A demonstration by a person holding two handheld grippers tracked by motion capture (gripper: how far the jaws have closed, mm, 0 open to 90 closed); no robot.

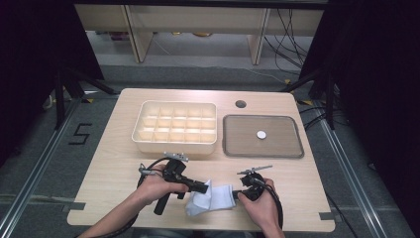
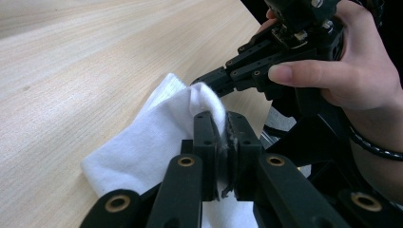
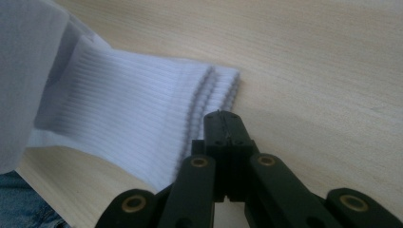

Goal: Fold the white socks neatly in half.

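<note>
- The white sock (image 1: 212,199) lies at the near edge of the worktop (image 1: 119,173), between your two hands, its long axis running roughly left to right across your front.
- Your left tool (image 2: 222,127) has its jaws nearly together on a pinched-up fold of the sock's fabric, which bulges just above the pads in the left gripper view.
- Your right tool (image 3: 223,124) has its jaws fully together at the ribbed cuff (image 3: 204,95); the tips sit at the cuff's edge, and from the right gripper view you cannot tell whether any fabric is caught between them.
- The relation the next move turns on: the sock stretches from the right tool toward the left one, so the cuff end is nearer your right hand (image 1: 262,206) and the folded end nearer your left hand (image 1: 156,188).
- Farther back, well apart from the sock, stand a cream divided box (image 1: 174,144) and, beside it on the right, a grey tray (image 1: 292,148) holding a small white disc (image 1: 261,134).
</note>
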